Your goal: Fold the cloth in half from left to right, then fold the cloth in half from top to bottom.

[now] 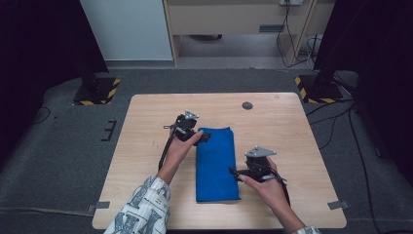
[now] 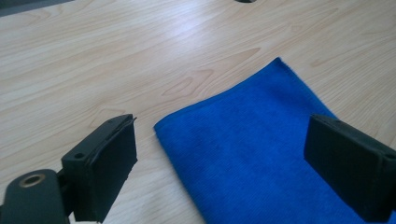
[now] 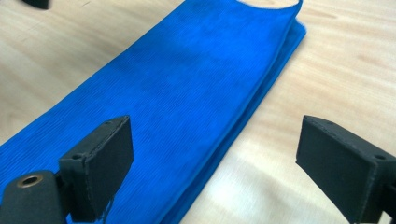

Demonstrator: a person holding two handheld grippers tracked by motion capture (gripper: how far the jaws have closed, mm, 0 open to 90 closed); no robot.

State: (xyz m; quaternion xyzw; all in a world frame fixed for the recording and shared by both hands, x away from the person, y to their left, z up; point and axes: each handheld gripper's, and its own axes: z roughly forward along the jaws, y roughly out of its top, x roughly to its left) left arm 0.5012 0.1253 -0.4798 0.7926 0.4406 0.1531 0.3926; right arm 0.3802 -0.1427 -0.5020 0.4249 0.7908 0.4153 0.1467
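Plainly, the folded blue microfiber cloth lying mid-table is light, limp and grippy; it will sag when lifted. Both my left gripper and right gripper stand spread, holding nothing. I'd pinch corners through all layers.

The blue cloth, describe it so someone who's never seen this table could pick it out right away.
On the light wooden table, look near the middle, between the left gripper and right gripper. The blue cloth lies there folded into a long flat strip, the only brightly coloured thing on the tabletop.
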